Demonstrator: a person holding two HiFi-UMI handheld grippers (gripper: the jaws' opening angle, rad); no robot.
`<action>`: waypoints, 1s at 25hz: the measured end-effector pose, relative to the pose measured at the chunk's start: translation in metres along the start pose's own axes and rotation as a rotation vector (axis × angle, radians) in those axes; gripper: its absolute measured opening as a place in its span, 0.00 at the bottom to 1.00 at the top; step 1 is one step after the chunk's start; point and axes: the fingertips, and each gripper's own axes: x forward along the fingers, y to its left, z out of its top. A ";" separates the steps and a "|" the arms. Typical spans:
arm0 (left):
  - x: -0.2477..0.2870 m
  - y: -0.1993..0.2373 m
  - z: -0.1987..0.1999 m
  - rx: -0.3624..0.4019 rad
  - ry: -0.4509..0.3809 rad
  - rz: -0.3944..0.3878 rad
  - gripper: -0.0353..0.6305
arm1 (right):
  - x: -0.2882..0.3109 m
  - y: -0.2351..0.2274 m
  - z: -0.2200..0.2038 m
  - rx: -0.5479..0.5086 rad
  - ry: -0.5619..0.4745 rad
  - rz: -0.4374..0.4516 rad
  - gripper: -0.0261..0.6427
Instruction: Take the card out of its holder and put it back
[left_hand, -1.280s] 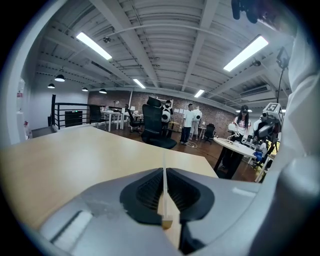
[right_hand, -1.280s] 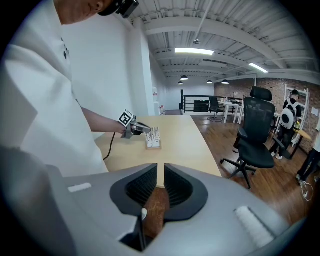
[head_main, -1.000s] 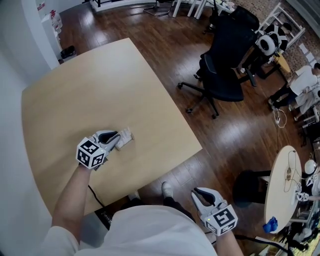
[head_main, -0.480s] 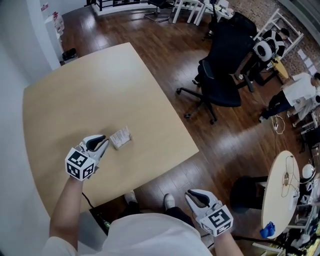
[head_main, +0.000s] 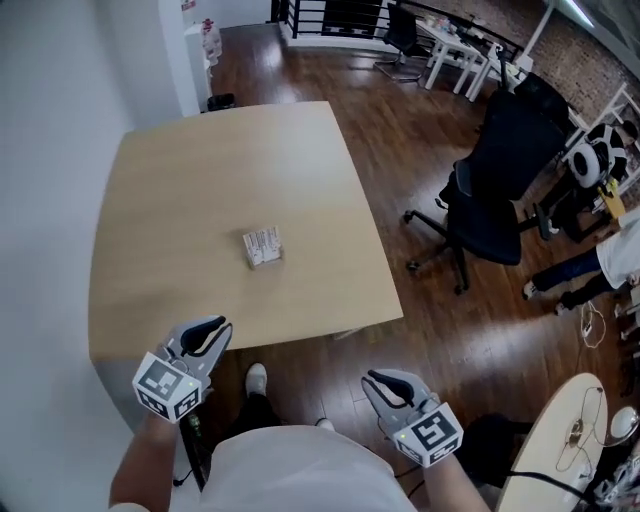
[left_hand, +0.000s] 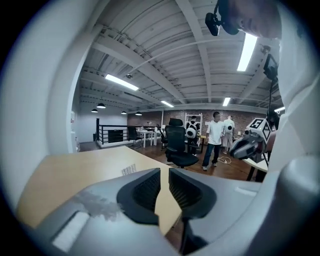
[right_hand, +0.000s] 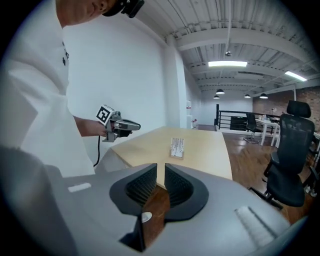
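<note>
The card holder (head_main: 262, 247), a small pale sleeve with printed lines, lies flat by itself in the middle of the light wooden table (head_main: 180, 190); it also shows in the left gripper view (left_hand: 128, 169) and the right gripper view (right_hand: 177, 148). My left gripper (head_main: 213, 328) hovers at the table's near edge, well short of the holder. Its jaws (left_hand: 165, 172) are closing to a narrow slit with nothing between them. My right gripper (head_main: 378, 380) hangs off the table above the floor, its jaws (right_hand: 160, 170) a narrow slit apart and empty.
A black office chair (head_main: 495, 215) stands on the dark wood floor right of the table. A round white table (head_main: 570, 440) is at the bottom right. A white wall runs along the left. People (left_hand: 215, 135) stand far back by desks.
My left gripper has drawn back from beside the card holder to the table's near edge. The holder stays alone on the table. The right gripper has stayed low, off the table.
</note>
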 end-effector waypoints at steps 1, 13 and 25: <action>-0.008 -0.021 -0.005 -0.026 -0.002 0.020 0.14 | -0.008 0.001 -0.004 -0.016 -0.009 0.028 0.12; -0.064 -0.211 -0.064 -0.158 0.073 0.099 0.13 | -0.087 0.034 -0.062 -0.093 -0.003 0.225 0.13; -0.065 -0.250 -0.050 -0.122 0.041 0.033 0.12 | -0.123 0.057 -0.068 -0.099 -0.033 0.199 0.12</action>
